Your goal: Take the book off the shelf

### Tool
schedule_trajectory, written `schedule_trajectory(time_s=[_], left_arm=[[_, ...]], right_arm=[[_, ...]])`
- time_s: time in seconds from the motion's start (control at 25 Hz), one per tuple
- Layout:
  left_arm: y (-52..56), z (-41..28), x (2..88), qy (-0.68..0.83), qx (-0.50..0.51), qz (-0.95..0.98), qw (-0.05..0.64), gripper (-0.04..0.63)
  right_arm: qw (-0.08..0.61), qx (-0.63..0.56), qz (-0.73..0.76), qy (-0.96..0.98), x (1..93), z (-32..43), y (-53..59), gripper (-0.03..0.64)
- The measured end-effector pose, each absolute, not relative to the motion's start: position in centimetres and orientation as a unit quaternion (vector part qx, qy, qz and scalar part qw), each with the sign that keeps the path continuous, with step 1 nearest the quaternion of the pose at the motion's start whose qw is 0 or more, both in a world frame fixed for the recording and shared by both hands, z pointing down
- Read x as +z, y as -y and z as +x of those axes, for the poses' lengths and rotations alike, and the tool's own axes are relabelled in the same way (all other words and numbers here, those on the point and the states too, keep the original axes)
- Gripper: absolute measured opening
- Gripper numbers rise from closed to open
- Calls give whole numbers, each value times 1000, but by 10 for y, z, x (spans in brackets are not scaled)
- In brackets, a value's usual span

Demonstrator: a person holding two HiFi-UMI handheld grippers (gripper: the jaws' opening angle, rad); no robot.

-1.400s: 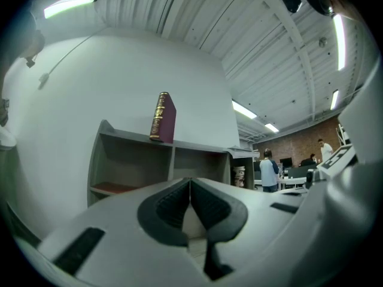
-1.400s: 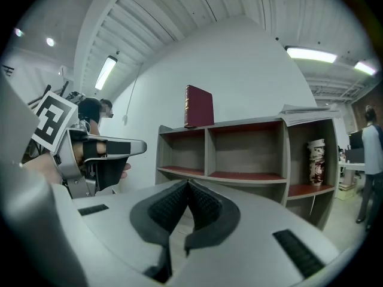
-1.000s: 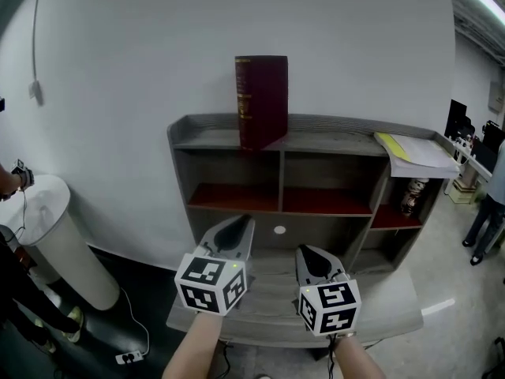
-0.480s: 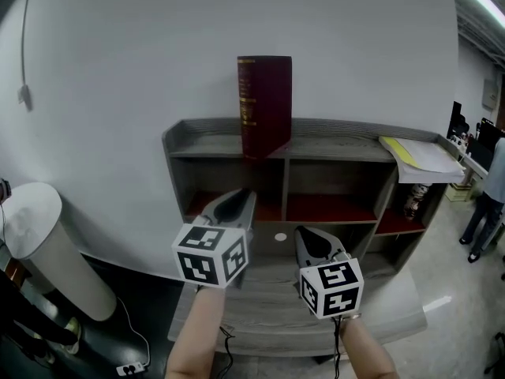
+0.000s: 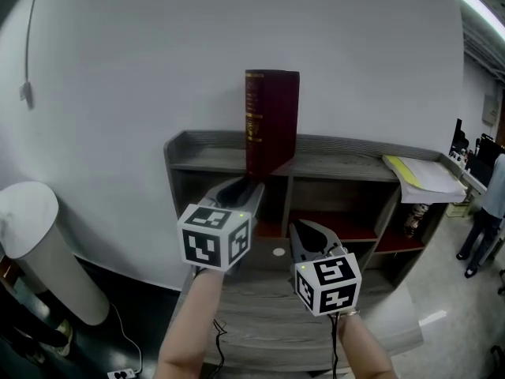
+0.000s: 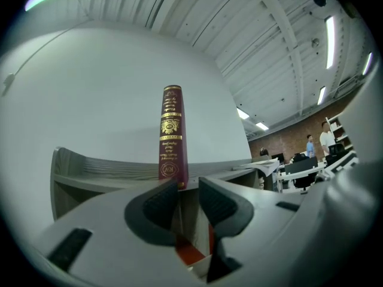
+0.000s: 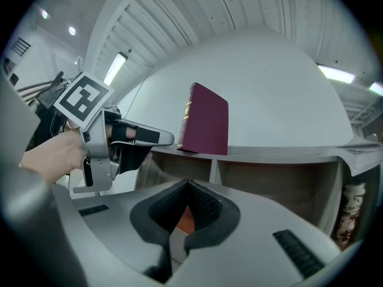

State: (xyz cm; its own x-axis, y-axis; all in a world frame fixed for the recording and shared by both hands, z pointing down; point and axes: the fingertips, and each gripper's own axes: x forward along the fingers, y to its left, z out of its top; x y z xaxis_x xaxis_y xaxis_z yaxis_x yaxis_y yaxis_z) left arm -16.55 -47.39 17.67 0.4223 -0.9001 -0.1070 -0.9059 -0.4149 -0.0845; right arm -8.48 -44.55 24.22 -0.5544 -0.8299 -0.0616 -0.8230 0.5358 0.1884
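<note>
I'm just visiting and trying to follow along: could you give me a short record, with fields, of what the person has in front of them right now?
book: dark red, standing upright on top of the shelf, untouched
shelf: grey wood, against the white wall, open compartments
left gripper: jaws apart, empty, aimed at the book
right gripper: jaws together, empty, short of the shelf
papers: stack lying at the right end of the shelf top
task stage: book not yet grasped
</note>
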Motion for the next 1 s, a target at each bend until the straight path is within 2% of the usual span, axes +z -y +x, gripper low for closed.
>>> schedule_trajectory(time_s=[0.56,1.0], left_arm=[[508,-176,146,-533,13,-844,58,209],[527,-175,123,-526,24,-848,55,231]], right_arm=[[14,-109,478,872,220,-95,466,8],[11,-108,490,865,215,-85,476,8]])
